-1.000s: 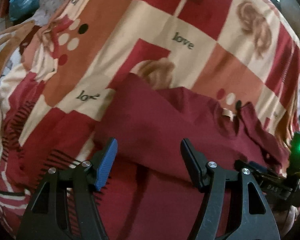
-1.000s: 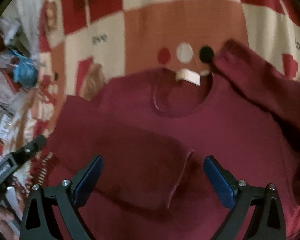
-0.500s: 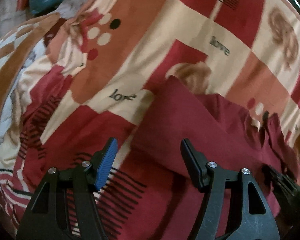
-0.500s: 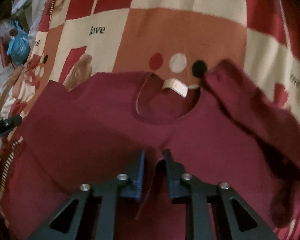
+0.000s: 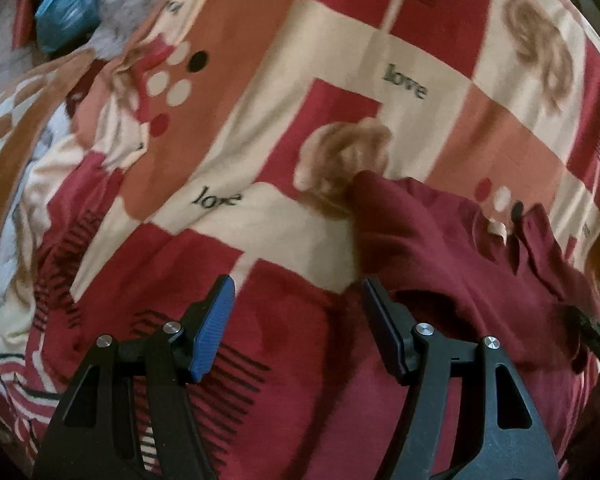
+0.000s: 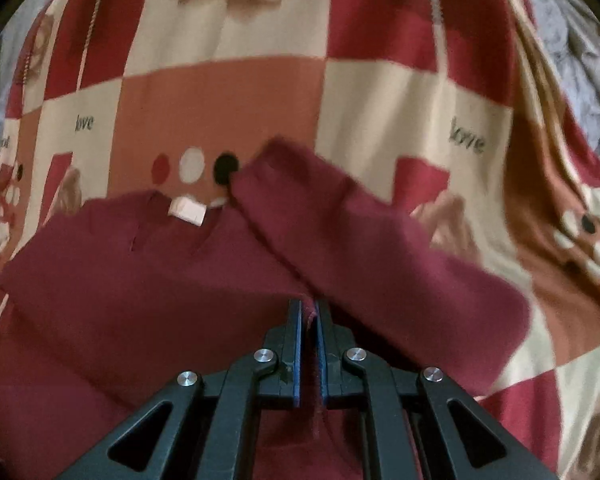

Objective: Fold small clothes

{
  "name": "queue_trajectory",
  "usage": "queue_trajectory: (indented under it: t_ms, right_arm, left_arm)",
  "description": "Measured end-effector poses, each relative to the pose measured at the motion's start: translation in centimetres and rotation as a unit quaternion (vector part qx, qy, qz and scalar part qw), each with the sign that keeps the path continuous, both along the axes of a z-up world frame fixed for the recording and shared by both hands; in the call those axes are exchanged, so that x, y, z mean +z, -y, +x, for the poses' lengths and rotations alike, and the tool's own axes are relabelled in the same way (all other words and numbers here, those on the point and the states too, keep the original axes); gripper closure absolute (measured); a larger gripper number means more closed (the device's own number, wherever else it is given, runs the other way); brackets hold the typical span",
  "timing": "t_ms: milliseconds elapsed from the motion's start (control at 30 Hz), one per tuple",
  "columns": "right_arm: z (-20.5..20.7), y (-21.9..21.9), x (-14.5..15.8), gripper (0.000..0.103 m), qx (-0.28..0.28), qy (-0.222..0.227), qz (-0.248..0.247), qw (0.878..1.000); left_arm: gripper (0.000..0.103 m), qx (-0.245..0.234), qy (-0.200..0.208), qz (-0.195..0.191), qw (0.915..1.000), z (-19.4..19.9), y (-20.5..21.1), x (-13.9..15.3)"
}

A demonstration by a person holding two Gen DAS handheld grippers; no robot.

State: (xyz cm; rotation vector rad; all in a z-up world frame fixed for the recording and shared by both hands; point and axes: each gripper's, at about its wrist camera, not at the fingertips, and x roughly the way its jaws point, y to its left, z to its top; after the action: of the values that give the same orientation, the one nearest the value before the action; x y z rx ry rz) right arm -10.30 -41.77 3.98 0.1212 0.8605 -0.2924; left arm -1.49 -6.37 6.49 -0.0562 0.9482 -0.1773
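Note:
A small maroon long-sleeved shirt [image 6: 140, 280] lies on a patterned bedspread [image 6: 220, 92], neck opening with a pale label [image 6: 188, 210] facing away. Its right sleeve [image 6: 340, 232] lies folded diagonally across the chest. My right gripper [image 6: 309, 308] is shut on a fold of the shirt's fabric near the chest middle. The shirt also shows in the left wrist view [image 5: 440, 248], at the right. My left gripper [image 5: 296, 292] is open and empty, its right finger at the shirt's left edge, the rest over the bedspread [image 5: 260, 120].
A blue bag [image 5: 64, 12] and grey patterned cloth [image 5: 136, 12] lie beyond the bedspread's far left edge. Rumpled grey bedding [image 6: 572, 40] lies at the far right. The right gripper's black frame [image 5: 596, 336] shows at the right edge of the left wrist view.
My right gripper has closed on the shirt's fabric and pulled it. My left gripper has shifted left off the shirt, staying open.

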Motion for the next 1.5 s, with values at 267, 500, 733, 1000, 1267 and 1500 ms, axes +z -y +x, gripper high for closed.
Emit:
queue_trajectory:
  t_ms: [267,500,733,1000,1267,1500]
  right_arm:
    - [-0.5,-3.9,3.2,0.05,0.066,0.049,0.064,0.995]
    - [4.5,-12.4,3.0,0.05,0.18,0.042,0.084,0.979]
    - [10.2,-16.1,2.2,0.05,0.215,0.042,0.145,0.965]
    - [12.6,-20.5,-2.1,0.049,0.249,-0.007,0.112,0.962]
    - [7.8,-18.2,0.3,0.049,0.254,-0.003,0.09,0.963]
    - [3.1,-9.9,1.8,0.049,0.144,0.014,0.058,0.988]
  left_arm:
    - [0.037,-0.029,-0.004,0.014,0.9995,0.4,1.8,-0.5]
    - [0.037,-0.05,-0.031,0.053,0.9969,1.0,2.7,-2.7]
    - [0.037,0.025,-0.068,-0.002,0.9974,2.8,-1.3,-3.8]
    - [0.037,0.059,-0.039,-0.009,0.9975,2.2,-3.9,-2.3]
    - [0.037,0.01,-0.013,-0.04,0.9991,1.5,-0.2,-0.9]
    - [0.037,-0.039,-0.028,0.037,0.9982,1.5,4.1,-3.1]
